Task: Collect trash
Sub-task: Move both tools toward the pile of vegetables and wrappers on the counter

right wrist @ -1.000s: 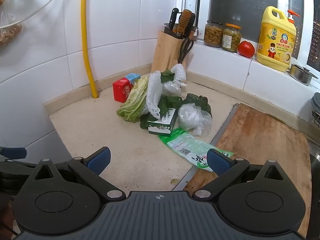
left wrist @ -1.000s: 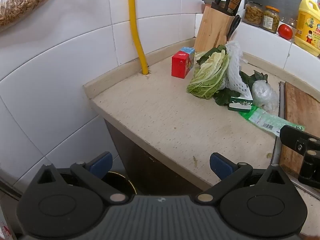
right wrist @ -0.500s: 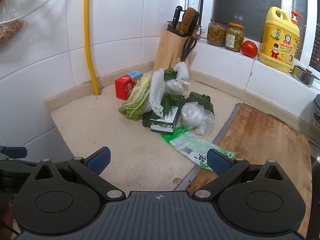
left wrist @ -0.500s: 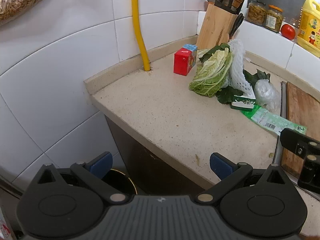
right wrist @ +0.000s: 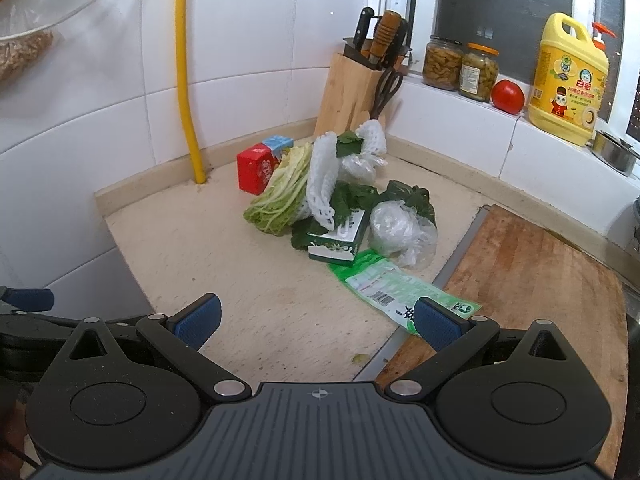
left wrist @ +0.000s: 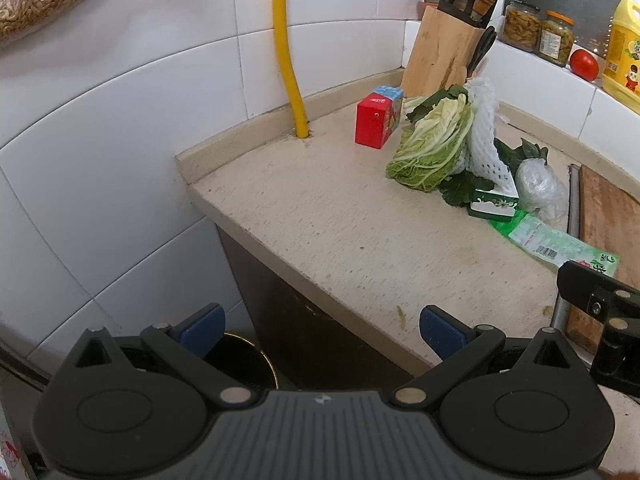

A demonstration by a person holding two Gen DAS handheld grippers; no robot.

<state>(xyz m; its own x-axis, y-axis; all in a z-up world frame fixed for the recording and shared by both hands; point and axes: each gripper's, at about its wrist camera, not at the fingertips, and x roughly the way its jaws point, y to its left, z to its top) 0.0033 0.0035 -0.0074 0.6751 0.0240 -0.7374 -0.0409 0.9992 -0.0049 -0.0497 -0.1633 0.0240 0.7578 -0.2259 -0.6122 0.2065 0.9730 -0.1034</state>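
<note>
Countertop (right wrist: 224, 264); bin (left wrist: 244, 364) half-hidden below.

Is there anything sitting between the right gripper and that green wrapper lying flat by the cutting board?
Nothing visible. The right gripper is open and empty, and only bare counter lies between it and the green wrapper. The green carton and clear plastic bag sit beyond the wrapper, not in the path.

Left gripper (left wrist: 322, 326): black plastic body, two round housings, a ribbed grey centre plate bearing a small crosshair mark, silver pivot screws on angled link arms. Its fingers (left wrist: 202, 326) wear blue pads. Right gripper (right wrist: 316, 318) is built the same, blue-padded fingers (right wrist: 436, 322), silver screws, ribbed plate.
</note>
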